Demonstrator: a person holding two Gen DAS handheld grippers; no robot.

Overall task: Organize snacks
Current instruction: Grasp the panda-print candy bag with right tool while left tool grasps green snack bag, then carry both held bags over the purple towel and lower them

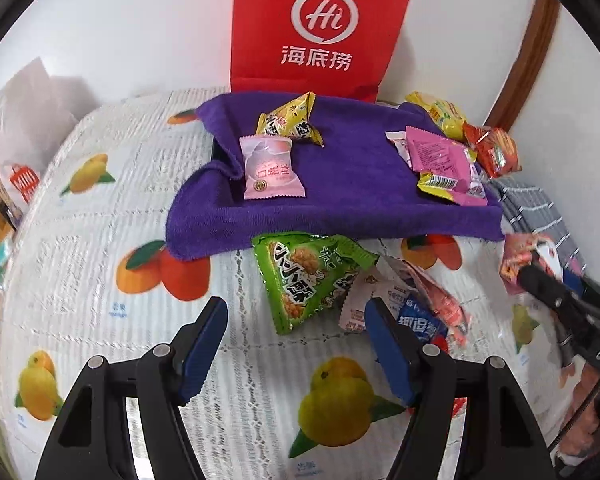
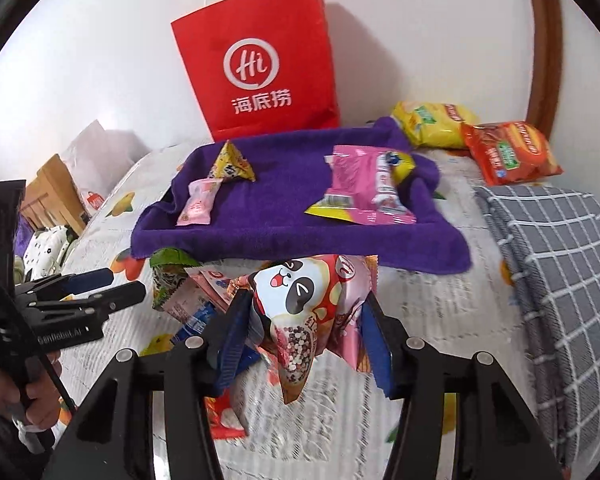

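Observation:
A purple towel-lined tray (image 1: 340, 184) (image 2: 276, 216) holds a pale pink packet (image 1: 270, 168) (image 2: 198, 204), a yellow triangular packet (image 1: 292, 120) (image 2: 232, 162) and a bright pink packet (image 1: 440, 160) (image 2: 364, 184). My left gripper (image 1: 298, 344) is open and empty above the tablecloth, just short of a green triangular snack bag (image 1: 304, 276). My right gripper (image 2: 306, 340) is shut on a panda-print snack bag (image 2: 300, 304), held above a pile of loose snacks in front of the tray. The left gripper also shows in the right wrist view (image 2: 120, 284).
A red paper bag (image 1: 320, 28) (image 2: 260, 60) stands behind the tray against the wall. Yellow (image 2: 432, 124) and orange (image 2: 508, 152) snack bags lie at the back right. A grey checked cloth (image 2: 560, 260) lies at right. The fruit-print tablecloth (image 1: 100, 240) covers the table.

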